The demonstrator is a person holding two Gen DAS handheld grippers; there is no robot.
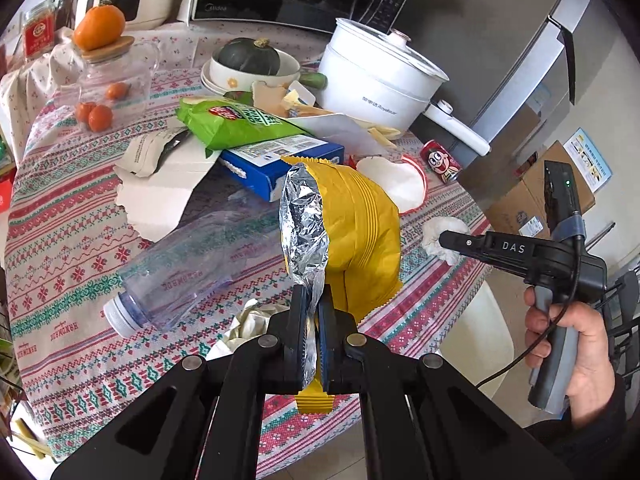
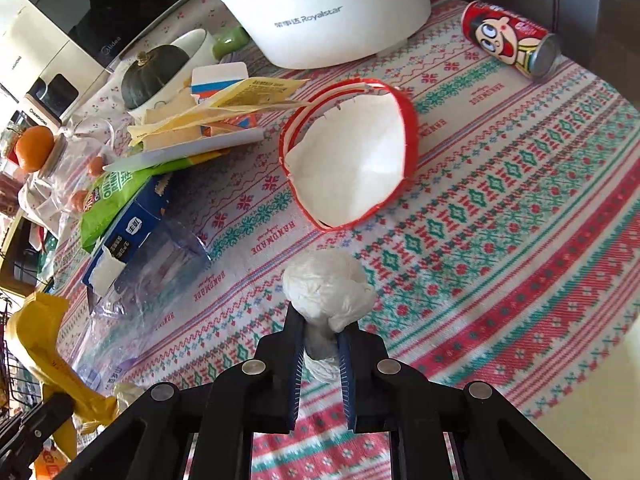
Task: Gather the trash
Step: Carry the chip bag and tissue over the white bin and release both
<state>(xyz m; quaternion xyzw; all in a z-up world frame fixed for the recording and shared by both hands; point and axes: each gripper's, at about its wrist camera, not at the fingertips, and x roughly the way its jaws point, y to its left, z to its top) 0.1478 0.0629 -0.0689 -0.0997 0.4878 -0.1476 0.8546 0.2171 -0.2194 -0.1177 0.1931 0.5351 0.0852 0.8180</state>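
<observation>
You've got both hands loaded right now. Your left gripper (image 1: 313, 312) is clamped tight on the yellow foil-lined snack bag (image 1: 352, 236), lifted off the table (image 1: 72, 216). Your right gripper (image 2: 320, 344) is pinched narrow around a crumpled white tissue (image 2: 326, 288) near the table's right edge. Plenty left, I'd say: the clear bottle (image 1: 176, 272), green chip bag (image 1: 236, 124), blue box (image 1: 276, 164), red-rimmed paper cup (image 2: 348, 164) and red can (image 2: 512, 44) are all lying out there.
</observation>
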